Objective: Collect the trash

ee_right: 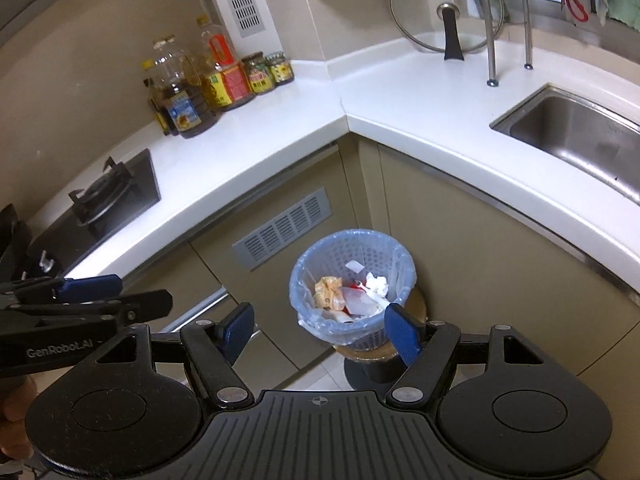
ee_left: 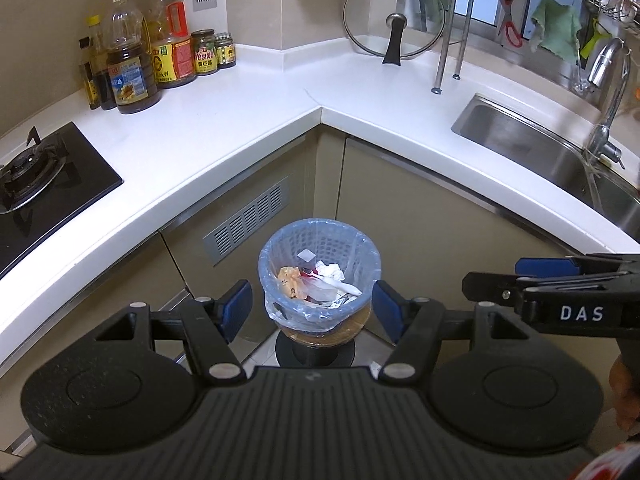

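Blue-bagged mesh bin (ee_left: 318, 280), approx half full w/ wrappers, tissue.

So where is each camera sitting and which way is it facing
Left wrist: on the left claw, looking down at the trash bin; the right claw shows at the right edge.
Right wrist: on the right claw, facing down at the bin; the left claw shows at the left edge.
Shared: bin, counter, sink.
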A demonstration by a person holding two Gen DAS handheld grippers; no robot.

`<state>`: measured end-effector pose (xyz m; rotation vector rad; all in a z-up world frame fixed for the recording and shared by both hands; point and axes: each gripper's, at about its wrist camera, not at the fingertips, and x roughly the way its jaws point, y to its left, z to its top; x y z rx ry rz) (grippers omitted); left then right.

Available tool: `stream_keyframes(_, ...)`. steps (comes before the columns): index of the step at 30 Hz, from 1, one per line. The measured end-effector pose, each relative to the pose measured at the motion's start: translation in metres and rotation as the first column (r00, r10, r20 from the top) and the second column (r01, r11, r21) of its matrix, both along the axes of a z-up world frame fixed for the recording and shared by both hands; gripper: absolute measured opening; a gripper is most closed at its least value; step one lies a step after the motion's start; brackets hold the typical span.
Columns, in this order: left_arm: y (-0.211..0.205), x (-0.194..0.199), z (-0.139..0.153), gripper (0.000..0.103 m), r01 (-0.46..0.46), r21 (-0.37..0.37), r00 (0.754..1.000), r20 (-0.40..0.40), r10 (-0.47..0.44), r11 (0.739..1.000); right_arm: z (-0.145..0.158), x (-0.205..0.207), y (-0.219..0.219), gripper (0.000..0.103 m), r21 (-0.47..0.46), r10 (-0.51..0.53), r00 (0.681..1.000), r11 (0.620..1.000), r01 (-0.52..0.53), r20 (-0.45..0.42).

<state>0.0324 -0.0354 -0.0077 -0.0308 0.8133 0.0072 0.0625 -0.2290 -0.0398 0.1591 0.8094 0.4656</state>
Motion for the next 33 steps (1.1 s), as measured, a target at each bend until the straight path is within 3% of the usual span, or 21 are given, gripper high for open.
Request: stream_keyframes(33, 0.001, -0.014, 0.011, 0.066, 0.021, 0.007, 1.000, 0.021, -0.021, 1.000, 0.010, -0.017, -0.006, 0.072, 0.005, -0.010, 0.999, 1.000, 0.010, 0.038)
